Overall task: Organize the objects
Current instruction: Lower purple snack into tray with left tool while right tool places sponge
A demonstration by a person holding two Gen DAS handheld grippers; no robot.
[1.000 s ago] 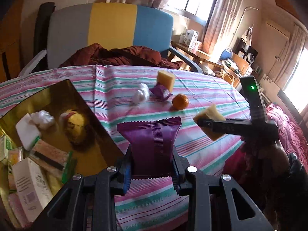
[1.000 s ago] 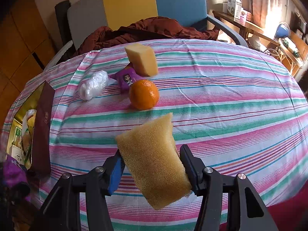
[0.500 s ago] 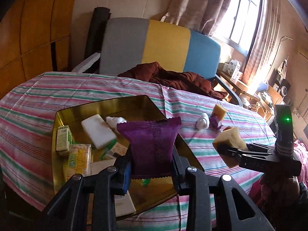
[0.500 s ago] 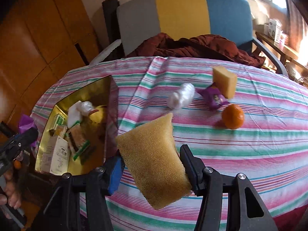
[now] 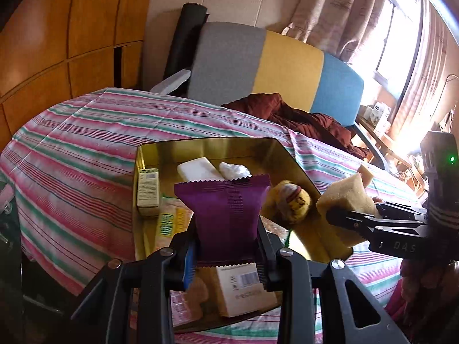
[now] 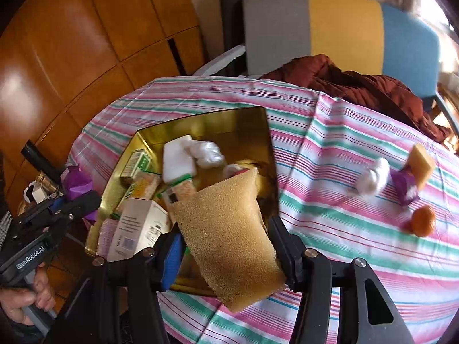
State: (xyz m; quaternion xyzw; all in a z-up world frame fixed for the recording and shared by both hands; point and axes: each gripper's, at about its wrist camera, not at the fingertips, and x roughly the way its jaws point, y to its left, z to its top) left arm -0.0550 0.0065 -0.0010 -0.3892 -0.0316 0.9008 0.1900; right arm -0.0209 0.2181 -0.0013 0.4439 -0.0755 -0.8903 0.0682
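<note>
A: How far along is the tidying — is much sitting in the gold tin (image 6: 265,132) already?

B: A fair amount. A white block (image 6: 176,159), a crumpled white wrapper (image 6: 206,152), a green-and-white carton (image 5: 147,190), a white box (image 6: 137,226) and a yellow soft toy (image 5: 291,200) are all lying inside it, crowded together.

A: And what are the person's two tools doing?

B: The left gripper (image 5: 226,253) is pinching a purple packet (image 5: 226,212) upright between its fingers, and it is hovering over the near part of the tin. The right gripper (image 6: 226,253) is squeezing a yellow sponge (image 6: 229,240) so that its sides are bowing in; it is hanging above the tin's near right edge. Neither thing is resting in the tin yet.

A: So those two are the step in hand. What is waiting after that?

B: Four things are lying well apart from the tin on the striped tablecloth (image 6: 344,229) — a white wad (image 6: 371,179), a small purple packet (image 6: 406,187) with a second sponge (image 6: 421,164) touching it, and an orange (image 6: 423,220) just beside them.

A: Roughly the middle of the job, then?

B: Probably past it, since more is sitting in the tin than outside.
</note>
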